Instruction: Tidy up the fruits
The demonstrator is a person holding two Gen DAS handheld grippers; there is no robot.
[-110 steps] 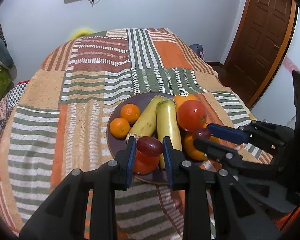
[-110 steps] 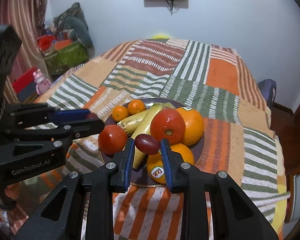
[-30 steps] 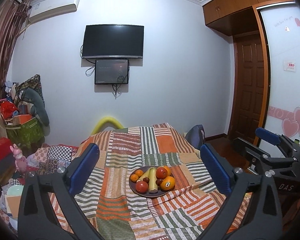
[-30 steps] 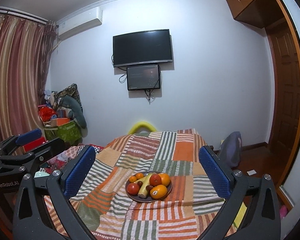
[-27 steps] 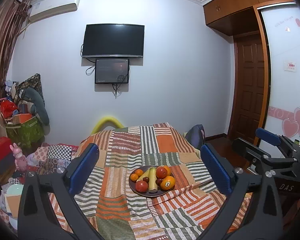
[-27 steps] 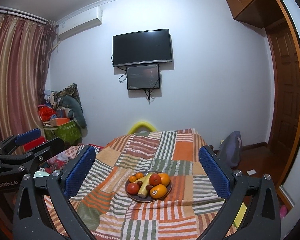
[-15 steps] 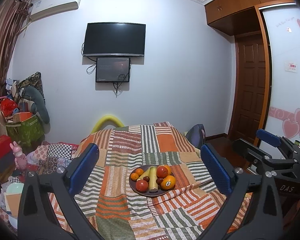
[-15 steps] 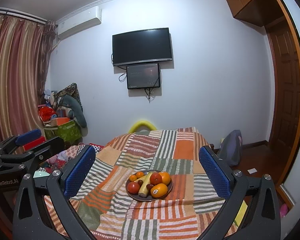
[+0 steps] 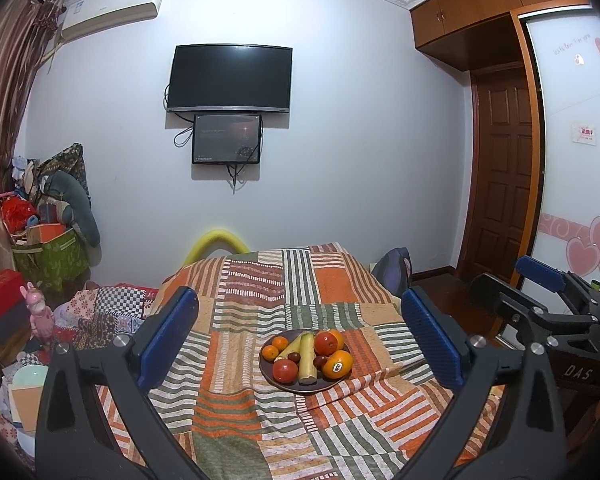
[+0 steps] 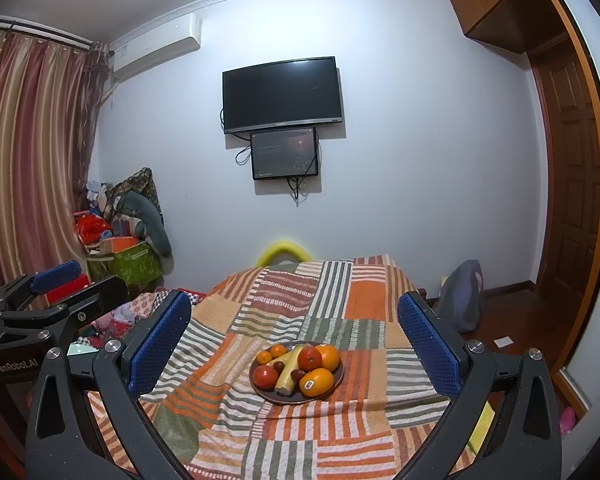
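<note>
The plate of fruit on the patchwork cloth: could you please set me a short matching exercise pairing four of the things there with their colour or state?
Things:
1. plate
2. stickered orange
3. left gripper
4. right gripper

States:
A. orange fruit with a label, at the plate's near edge
B. open and empty, the other gripper to its right
C. dark and round, holding all the fruit
D. open and empty, the other gripper to its left

Pairs: 1-C, 2-A, 3-B, 4-D
</note>
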